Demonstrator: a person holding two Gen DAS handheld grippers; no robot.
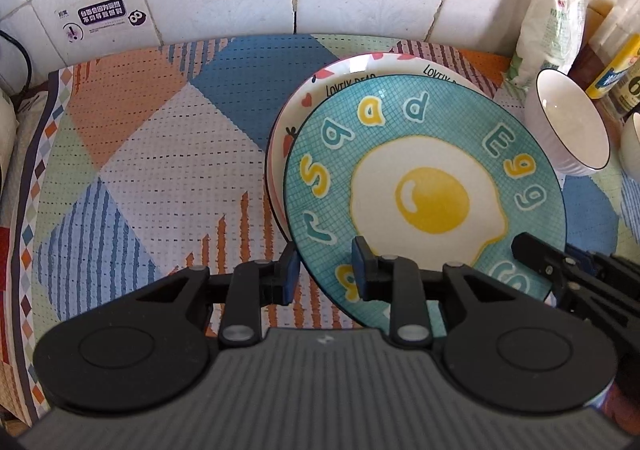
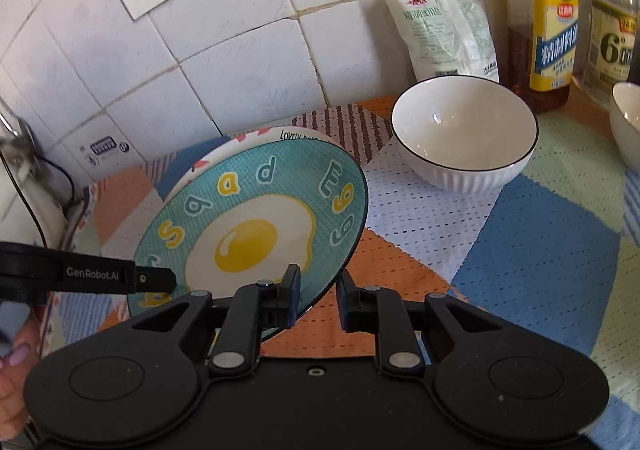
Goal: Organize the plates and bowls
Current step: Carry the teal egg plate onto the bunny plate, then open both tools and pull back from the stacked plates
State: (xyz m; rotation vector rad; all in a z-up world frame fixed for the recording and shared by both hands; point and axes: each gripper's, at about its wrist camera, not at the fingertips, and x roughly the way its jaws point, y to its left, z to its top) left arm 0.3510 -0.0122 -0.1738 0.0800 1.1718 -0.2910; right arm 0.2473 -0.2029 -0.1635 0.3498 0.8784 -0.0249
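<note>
The teal egg plate (image 1: 424,186) was tilted, its near rim hidden behind both tools, so the actual contact was hard to make out. The left gripper (image 1: 326,270) stood part open, its jaws straddling the plate's near-left edge without clearly pinching it. The right gripper (image 2: 318,296) was likewise part open, one finger over the plate's face and the other outside the rim; I cannot tell whether it bore any weight. The plate overlapped a white lettered plate (image 1: 352,72) lying on the patchwork mat (image 1: 160,130). Beyond stood a white ribbed bowl (image 2: 464,134), and a second bowl (image 2: 626,122) cut off at the frame edge.
</note>
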